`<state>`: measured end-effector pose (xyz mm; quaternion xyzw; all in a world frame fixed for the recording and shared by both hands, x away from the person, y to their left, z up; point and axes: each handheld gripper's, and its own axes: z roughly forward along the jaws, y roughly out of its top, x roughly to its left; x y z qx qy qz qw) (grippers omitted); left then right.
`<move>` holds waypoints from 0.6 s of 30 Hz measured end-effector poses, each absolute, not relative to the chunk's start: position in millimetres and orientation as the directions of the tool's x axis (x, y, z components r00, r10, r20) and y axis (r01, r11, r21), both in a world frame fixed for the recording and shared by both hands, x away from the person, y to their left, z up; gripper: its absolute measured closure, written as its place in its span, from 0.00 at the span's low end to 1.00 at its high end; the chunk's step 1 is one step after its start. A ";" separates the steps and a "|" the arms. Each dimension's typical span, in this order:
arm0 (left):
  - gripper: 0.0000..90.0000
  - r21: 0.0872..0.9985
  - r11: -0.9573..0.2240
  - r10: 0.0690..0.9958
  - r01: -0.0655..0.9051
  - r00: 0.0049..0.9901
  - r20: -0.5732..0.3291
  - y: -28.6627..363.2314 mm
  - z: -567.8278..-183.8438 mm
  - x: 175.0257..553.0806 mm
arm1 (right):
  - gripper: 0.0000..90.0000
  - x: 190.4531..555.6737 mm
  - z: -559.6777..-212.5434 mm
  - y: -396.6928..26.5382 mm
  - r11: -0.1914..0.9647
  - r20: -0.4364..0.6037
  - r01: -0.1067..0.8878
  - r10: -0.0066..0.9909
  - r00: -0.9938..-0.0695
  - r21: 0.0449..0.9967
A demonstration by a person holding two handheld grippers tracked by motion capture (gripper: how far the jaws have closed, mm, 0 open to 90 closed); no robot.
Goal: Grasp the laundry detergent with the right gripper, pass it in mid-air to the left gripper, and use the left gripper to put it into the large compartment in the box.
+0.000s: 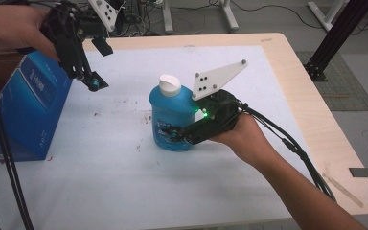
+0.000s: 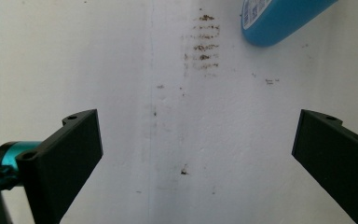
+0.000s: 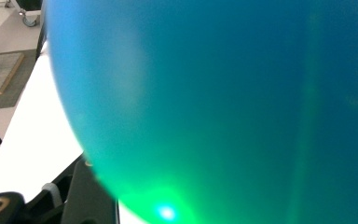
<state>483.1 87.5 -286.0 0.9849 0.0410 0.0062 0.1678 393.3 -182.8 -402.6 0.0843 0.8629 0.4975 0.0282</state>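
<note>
A blue bottle (image 1: 170,117) with a white cap (image 1: 169,85) stands upright near the middle of the white mat (image 1: 124,182). My right gripper (image 1: 173,128) comes in from the right, and its jaws clamp the bottle's lower body; a green light glows on the gripper. In the right gripper view the bottle (image 3: 214,93) sits very close, with one black finger (image 3: 91,196) against its left side. My left gripper (image 1: 98,64) hangs open above the mat's far left, away from the bottle. Its view looks down on bare mat between the wide jaws (image 2: 198,154), with the bottle's base (image 2: 279,21) at the top.
A large blue box (image 1: 33,110) stands at the table's left edge, below the left hand. Brown stains (image 2: 204,46) mark the mat. Wooden table edge (image 1: 316,120) borders the mat on the right, with a thin stick (image 1: 345,189) near the front right corner.
</note>
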 end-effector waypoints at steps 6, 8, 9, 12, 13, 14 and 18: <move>0.02 0.328 -0.941 0.086 0.083 0.996 -0.006 87.3 -286.5 482.7 | 0.50 390.6 -402.1 -182.4 0.495 0.002 0.085 0.167 -0.986 0.865; 0.02 0.328 -0.941 0.082 0.081 0.997 -0.010 86.1 -286.4 481.0 | 0.50 389.6 -401.5 -182.1 0.498 0.002 0.086 0.167 -0.986 0.863; 0.02 0.327 -0.942 0.080 0.078 0.997 -0.009 85.2 -286.1 479.8 | 0.50 389.8 -401.3 -182.2 0.498 0.001 0.085 0.166 -0.986 0.863; 0.02 0.323 -0.944 0.065 0.064 0.998 -0.008 82.0 -283.7 475.9 | 0.50 390.7 -400.2 -183.0 0.504 0.020 0.101 0.162 -0.987 0.858; 0.02 0.323 -0.944 0.064 0.064 0.998 -0.010 80.9 -282.7 474.3 | 0.50 390.8 -399.1 -183.3 0.509 0.024 0.104 0.161 -0.987 0.855; 0.02 0.319 -0.946 0.059 0.060 0.998 -0.013 79.7 -281.7 472.7 | 0.50 390.7 -397.8 -183.5 0.510 0.021 0.103 0.164 -0.986 0.854; 0.02 0.303 -0.951 0.056 0.061 0.998 -0.024 75.3 -278.0 465.1 | 0.50 391.2 -388.0 -187.8 0.504 0.025 0.112 0.175 -0.984 0.856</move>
